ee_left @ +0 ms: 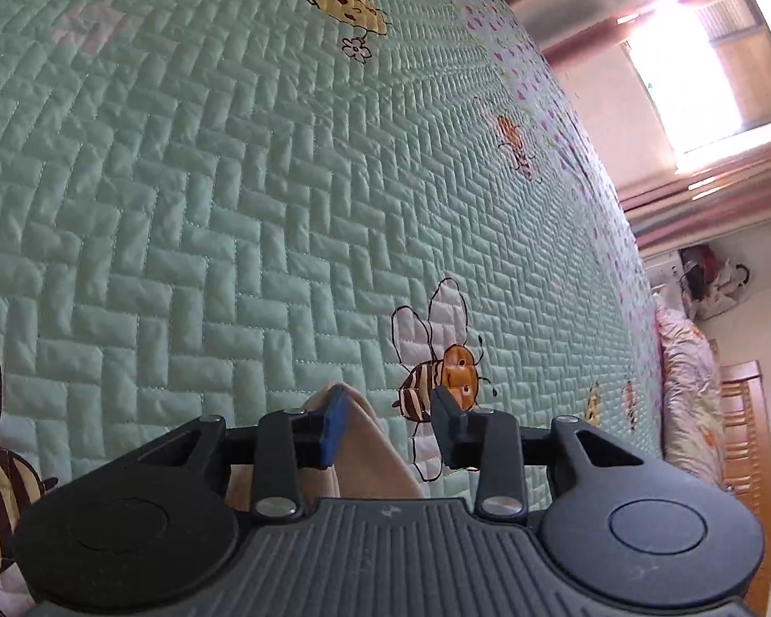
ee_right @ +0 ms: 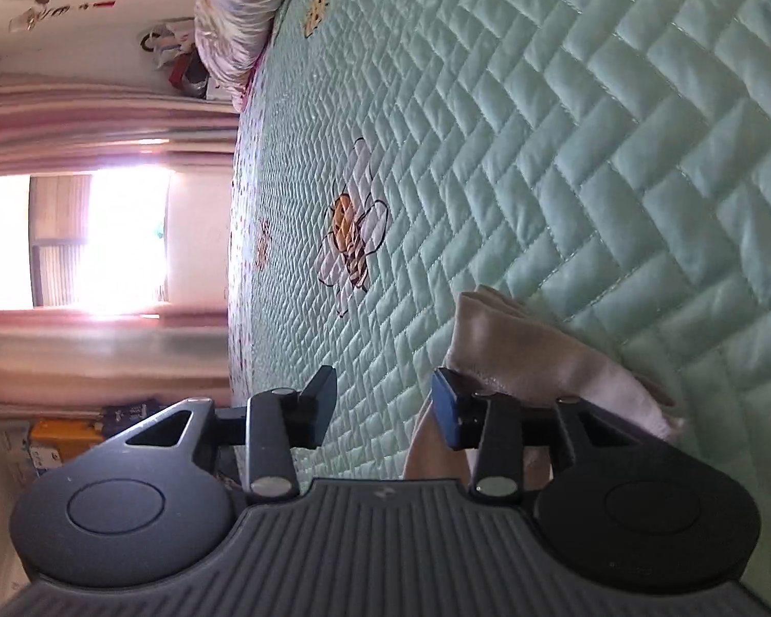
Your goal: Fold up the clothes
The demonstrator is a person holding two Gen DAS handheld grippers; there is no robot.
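Quilted green bed (ee_left: pixel 231 180) under both tongs, beige garment (ee_right: pixel 529 360) just let go.
Left tongs (ee_left: pixel 385 427) and right tongs (ee_right: pixel 385 406) stand spread; the cloth drapes against one pad of each, probably released to settle a fold.

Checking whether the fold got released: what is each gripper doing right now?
Left gripper: open, beige cloth loose between its fingers.
Right gripper: open, beige cloth beside one finger, not pinched.

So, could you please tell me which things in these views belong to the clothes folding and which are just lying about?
Part of the job:
- beige soft fabric garment, lying against one pad of each gripper
- left gripper, open
- right gripper, open
- mint-green quilted bedspread with bee pictures, the work surface

Just lying about:
- floral pillow
- pink curtains
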